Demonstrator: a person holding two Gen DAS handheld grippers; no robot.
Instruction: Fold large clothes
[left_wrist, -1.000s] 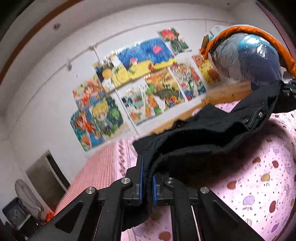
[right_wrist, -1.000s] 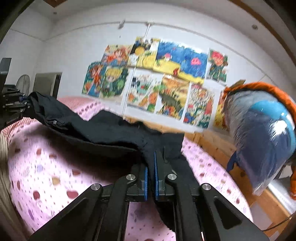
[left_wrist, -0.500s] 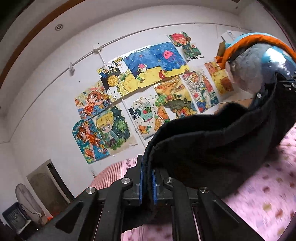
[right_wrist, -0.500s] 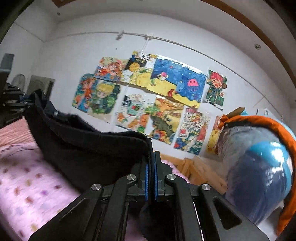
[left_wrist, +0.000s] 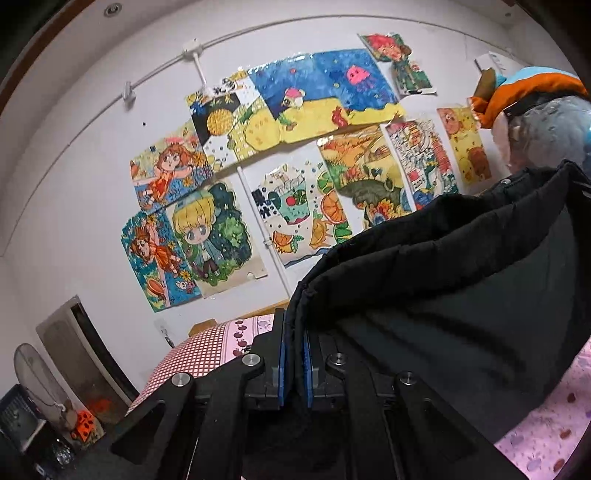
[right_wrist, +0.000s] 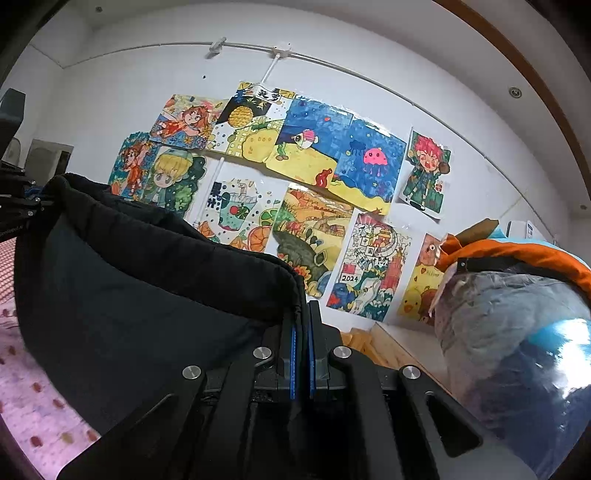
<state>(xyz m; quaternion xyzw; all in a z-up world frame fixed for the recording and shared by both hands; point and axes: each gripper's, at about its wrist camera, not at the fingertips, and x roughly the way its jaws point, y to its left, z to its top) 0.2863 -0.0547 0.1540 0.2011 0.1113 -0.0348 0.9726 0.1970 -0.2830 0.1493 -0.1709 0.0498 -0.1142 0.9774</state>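
Note:
A large black garment (left_wrist: 461, 288) hangs in the air, stretched between my two grippers above a pink patterned bed sheet (left_wrist: 546, 435). My left gripper (left_wrist: 294, 354) is shut on one end of its top edge. My right gripper (right_wrist: 302, 354) is shut on the other end of the garment (right_wrist: 147, 295). The cloth sags in a curve between them and hides most of the bed. The left gripper shows at the far left of the right wrist view (right_wrist: 14, 206).
A white wall with several colourful drawings (left_wrist: 295, 155) lies ahead. A big plastic-wrapped bundle with an orange cover (right_wrist: 517, 325) stands at the right by a wooden bed frame (right_wrist: 391, 343). A red checked sheet (left_wrist: 192, 354), a doorway (left_wrist: 85, 354) and a fan (left_wrist: 33, 373) are at the left.
Both grippers have lifted the black garment up off the bed. It now hangs higher, and the views tilt up toward the wall.

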